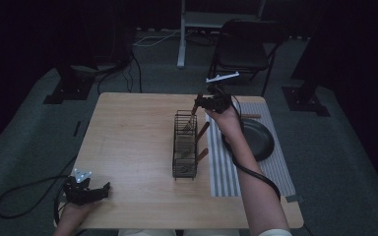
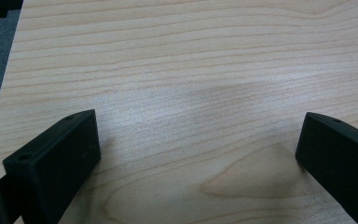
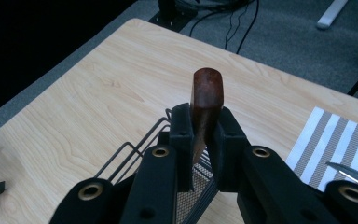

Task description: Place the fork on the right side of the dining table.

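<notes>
Over the wire basket (image 1: 185,143) at your one o'clock, your right gripper (image 3: 207,135) clamps a wooden handle (image 3: 207,100) (utensil mid-transfer); two handles remain. Your left gripper (image 2: 198,154) rests released at seven o'clock.

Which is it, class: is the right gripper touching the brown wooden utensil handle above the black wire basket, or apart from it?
Touching. In the right gripper view, the right gripper has both black jaws pressed against the brown wooden utensil handle, no gap, above the black wire basket.
</notes>
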The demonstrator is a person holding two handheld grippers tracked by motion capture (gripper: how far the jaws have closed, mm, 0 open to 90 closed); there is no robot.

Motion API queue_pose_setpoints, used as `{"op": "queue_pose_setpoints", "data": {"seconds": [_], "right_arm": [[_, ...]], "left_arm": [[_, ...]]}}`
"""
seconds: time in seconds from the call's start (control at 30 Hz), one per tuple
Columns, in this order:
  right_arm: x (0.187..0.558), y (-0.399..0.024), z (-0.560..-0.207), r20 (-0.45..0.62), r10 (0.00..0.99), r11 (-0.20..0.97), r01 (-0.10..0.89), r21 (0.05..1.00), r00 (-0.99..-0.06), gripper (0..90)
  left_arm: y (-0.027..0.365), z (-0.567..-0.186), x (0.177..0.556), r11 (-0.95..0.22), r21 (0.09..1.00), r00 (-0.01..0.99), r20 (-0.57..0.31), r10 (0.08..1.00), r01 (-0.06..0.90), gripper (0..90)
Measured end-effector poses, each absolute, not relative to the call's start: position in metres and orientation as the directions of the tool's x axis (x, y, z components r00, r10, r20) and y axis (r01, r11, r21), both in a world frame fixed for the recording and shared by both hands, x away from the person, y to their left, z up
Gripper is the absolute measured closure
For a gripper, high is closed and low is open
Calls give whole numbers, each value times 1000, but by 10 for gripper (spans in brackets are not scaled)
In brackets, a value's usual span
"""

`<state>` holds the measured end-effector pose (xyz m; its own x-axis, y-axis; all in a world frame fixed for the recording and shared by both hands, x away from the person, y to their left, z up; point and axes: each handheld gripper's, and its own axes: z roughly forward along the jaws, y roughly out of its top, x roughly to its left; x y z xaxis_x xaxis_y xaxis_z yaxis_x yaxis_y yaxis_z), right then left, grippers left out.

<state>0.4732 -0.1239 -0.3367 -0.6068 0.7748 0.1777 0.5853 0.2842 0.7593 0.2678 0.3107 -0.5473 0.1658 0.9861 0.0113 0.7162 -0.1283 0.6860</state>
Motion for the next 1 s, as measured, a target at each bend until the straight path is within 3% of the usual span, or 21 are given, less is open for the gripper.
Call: {"op": "queue_pose_setpoints", "data": {"seconds": [1.0], "right_arm": [[427,-180,-253,132,823,174,465,868,-553,811]], "left_arm": [[311,-547,268,-131,684,168,13,986,717,0]]}}
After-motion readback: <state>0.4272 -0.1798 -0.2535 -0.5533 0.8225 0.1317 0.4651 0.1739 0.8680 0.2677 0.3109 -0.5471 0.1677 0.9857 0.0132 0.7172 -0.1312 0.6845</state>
